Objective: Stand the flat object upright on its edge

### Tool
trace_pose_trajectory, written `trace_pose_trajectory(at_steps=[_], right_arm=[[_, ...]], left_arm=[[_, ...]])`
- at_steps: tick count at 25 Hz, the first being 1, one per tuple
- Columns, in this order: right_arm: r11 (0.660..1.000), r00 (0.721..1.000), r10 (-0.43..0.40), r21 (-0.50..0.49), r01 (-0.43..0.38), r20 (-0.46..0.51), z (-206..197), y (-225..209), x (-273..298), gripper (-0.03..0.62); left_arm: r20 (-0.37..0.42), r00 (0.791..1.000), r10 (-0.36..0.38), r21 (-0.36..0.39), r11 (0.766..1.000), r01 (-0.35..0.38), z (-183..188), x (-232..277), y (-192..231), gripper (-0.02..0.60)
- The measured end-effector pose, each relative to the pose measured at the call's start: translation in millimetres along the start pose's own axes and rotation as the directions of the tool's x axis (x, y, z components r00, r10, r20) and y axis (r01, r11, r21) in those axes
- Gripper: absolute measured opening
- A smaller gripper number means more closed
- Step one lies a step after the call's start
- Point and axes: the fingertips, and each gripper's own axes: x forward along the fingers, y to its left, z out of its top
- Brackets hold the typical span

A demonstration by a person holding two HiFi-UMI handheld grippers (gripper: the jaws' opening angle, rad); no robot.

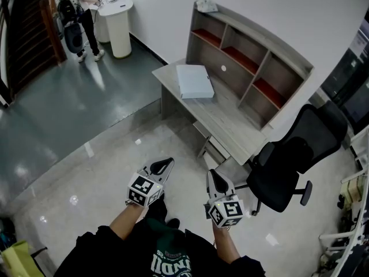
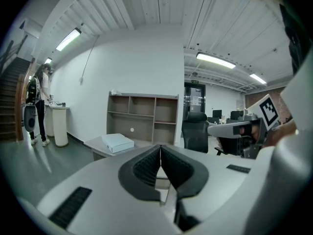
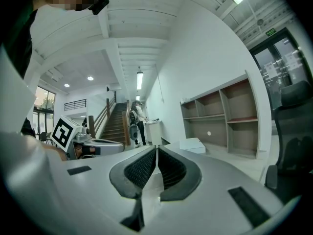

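Well, the pale floor [image 1: 86, 172] spreads under both tools, which I hold side by side above it, pointing roughly level. Ahead of them and well apart stands the grey desk [image 1: 230, 123], its open shelf unit [image 1: 253, 56] rising along the side farthest from the jaws. The black office chair [image 1: 285, 169] sits ahead and to the right of the right gripper [image 1: 214, 175], nearer to it than the desk is. Far off to the left of the left gripper [image 1: 166, 163], a round white stand [image 1: 118, 27] is by the wall with a person [image 1: 78, 10] beside it. The flat white box [image 1: 194, 81] lies flat on the desk top, well apart from both tools. From the left gripper it sits ahead and a little left of the jaw line, from the right gripper ahead and a little right, so it falls between the two. The left gripper's jaws are pressed together and empty, and the right gripper's jaws are closed the same way, holding no object.
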Motion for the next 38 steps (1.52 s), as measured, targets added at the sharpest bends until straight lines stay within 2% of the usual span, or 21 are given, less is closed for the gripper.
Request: trace_pose_trajectory(at_steps=[14, 19, 22, 31, 38], right_arm=[[1.0, 1.0, -0.003, -0.003, 0.003, -0.019, 17, -22, 69, 0.037], [1.0, 1.0, -0.017, 0.002, 0.018, -0.026, 20, -36, 95, 0.037], [1.0, 0.999, -0.027, 0.005, 0.027, -0.03, 23, -42, 111, 0.037], [0.999, 0.999, -0.048, 0.018, 0.048, -0.024, 30, -46, 159, 0.037], [0.998, 0.998, -0.055, 0.013, 0.056, -0.022, 37, -38, 202, 0.037]], left_arm=[[0.001, 1.0, -0.017, -0.016, 1.0, 0.017, 16, 48, 57, 0.014], [0.017, 0.996, -0.082, -0.027, 0.996, 0.083, 22, 68, 69, 0.014], [0.014, 0.994, -0.108, -0.01, 0.994, 0.108, 25, 79, 77, 0.014], [0.007, 0.996, -0.092, -0.014, 0.996, 0.092, 30, 98, 131, 0.014], [-0.001, 0.993, -0.12, -0.004, 0.993, 0.12, 34, 106, 167, 0.013]])
